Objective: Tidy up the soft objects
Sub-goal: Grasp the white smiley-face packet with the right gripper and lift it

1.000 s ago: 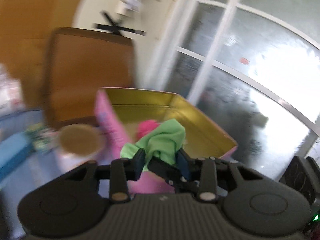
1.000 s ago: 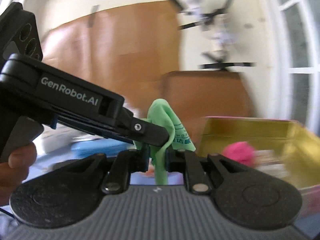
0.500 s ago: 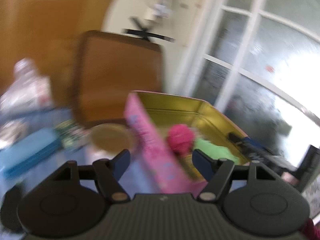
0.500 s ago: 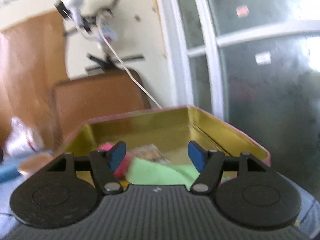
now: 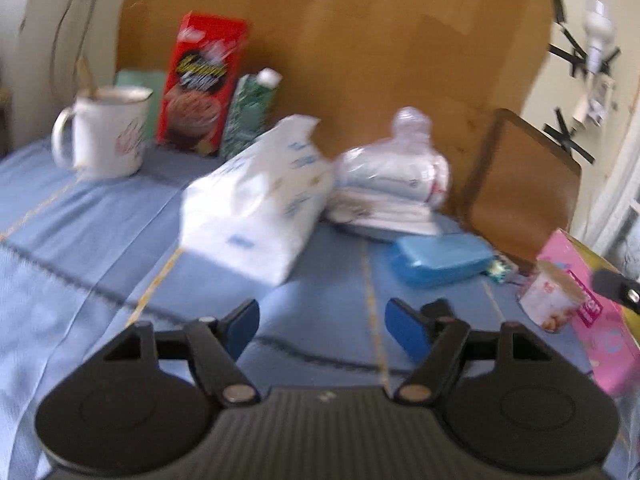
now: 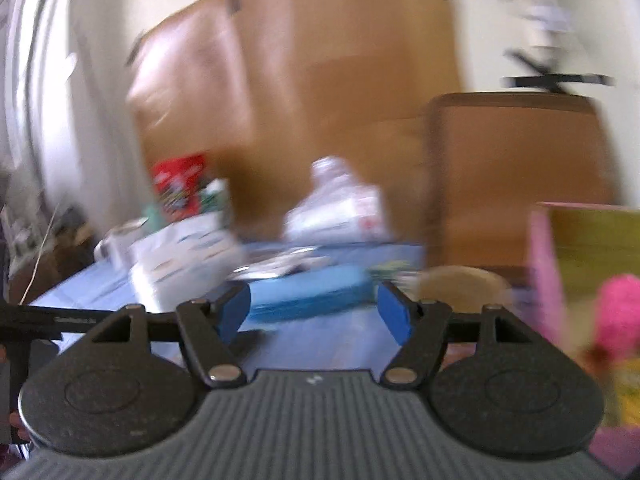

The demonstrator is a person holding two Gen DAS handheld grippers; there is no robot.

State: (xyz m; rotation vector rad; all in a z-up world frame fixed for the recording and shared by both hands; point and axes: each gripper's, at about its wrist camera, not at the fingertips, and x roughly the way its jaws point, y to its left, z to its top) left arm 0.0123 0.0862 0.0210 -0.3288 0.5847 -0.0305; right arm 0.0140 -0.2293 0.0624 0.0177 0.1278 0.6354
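Presently, both tools are found empty. The left gripper (image 5: 320,326) is seen with its jaws apart and opening, nothing between the blue pads (image 5: 404,330), only blue tablecloth (image 5: 100,264) beyond them. The right gripper (image 6: 314,312) is likewise released, jaws spread and nothing clamped; what shows through the gap lies farther off on the table.

As to progress, a pink tin (image 6: 546,276) with a gold interior is seen at the right edge of the right wrist view, and a pink fluffy item (image 6: 622,312) is noted inside it. One soft object is therefore judged as stowed. Whether more lies in the tin cannot be told, since most of its interior is out of frame or blurred.

Still on the cloth, well apart from the tin, are a white tissue pack (image 5: 260,204) and, just beside it, a clear bag of folded white goods (image 5: 394,180). These are judged to be the likely soft items outstanding. A blue case (image 5: 440,260) lies between the bag and the tin; its softness cannot be determined. A mug (image 5: 106,136), a red box (image 5: 202,84), a green carton (image 5: 250,114) and a small cup (image 5: 550,298) beside the tin are taken as hard goods outside the task.

The work is assessed as partly done, with neither tool yet committed to a next item.
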